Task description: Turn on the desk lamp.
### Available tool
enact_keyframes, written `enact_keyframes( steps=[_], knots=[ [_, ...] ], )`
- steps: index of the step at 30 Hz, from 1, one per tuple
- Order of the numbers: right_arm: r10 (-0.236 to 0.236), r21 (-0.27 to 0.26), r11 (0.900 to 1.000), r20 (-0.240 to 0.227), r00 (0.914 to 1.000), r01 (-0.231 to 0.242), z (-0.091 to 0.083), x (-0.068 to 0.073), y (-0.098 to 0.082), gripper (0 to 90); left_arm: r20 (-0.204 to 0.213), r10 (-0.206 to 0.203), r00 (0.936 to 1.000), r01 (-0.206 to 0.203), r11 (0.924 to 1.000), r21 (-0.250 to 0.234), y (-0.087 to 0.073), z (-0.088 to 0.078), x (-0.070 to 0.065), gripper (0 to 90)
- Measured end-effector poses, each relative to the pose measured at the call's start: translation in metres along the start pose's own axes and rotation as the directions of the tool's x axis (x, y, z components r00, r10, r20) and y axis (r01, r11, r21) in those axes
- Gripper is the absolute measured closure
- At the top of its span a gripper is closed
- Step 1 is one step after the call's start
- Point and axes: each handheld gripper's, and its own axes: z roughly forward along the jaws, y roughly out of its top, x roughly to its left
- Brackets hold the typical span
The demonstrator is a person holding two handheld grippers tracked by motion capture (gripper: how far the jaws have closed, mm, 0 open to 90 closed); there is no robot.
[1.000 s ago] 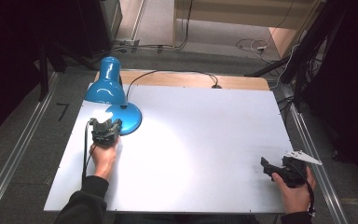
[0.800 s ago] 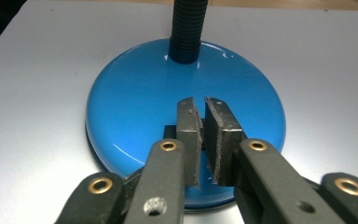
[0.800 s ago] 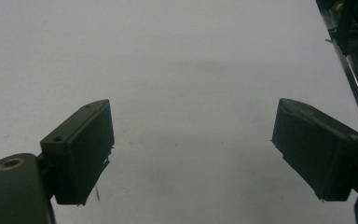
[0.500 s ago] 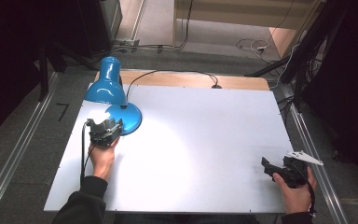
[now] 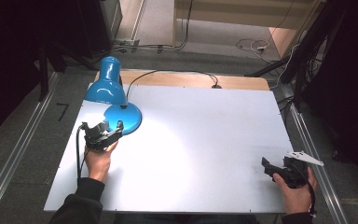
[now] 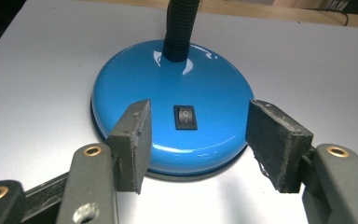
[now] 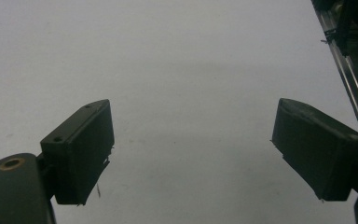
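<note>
Left gripper (image 6: pixel 196 140) lines up on the rocker switch (image 6: pixel 185 116) of a blue desk lamp (image 5: pixel 113 95).

The lamp stands at the table's (image 5: pixel 205 140) far-left corner, shade bent low. The left gripper's jaws, spread wide and holding nothing, flank the near edge of the lamp base (image 6: pixel 170 102), apparently to reach the switch. The right gripper (image 7: pixel 191 149) rests wide open and empty over bare table at the near right.

Your left gripper (image 5: pixel 101 132) sits just beside the blue lamp's (image 5: pixel 108 91) base (image 5: pixel 123 116) at the white table's (image 5: pixel 205 140) far left. Your right gripper (image 5: pixel 269 167) rests near the near right corner, well apart.
</note>
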Motion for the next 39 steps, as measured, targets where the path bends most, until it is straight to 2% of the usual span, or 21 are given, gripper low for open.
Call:
enact_keyframes(
  steps=[13, 22, 39],
  knots=[
    [0.005, 0.001, 1.0, -0.002, 1.0, -0.005, 0.0, -0.001, 0.0, 11.1, 0.021, 0.031, 0.9993, -0.031, 0.9995, -0.006, -0.005, -0.018, -0.006, 36.4],
    [0.004, 0.003, 1.0, -0.003, 1.0, -0.004, 0.0, 0.0, 0.0, 11.1, 0.028, 0.041, 0.9988, -0.041, 0.9992, -0.002, -0.007, -0.023, -0.007, 36.3],
    [0.001, 0.002, 1.0, -0.002, 1.0, -0.001, 0.0, -0.001, 0.0, 11.1, 0.006, 0.053, 0.9986, -0.053, 0.9986, 0.004, -0.011, -0.027, -0.005, 33.5]
  ],
)
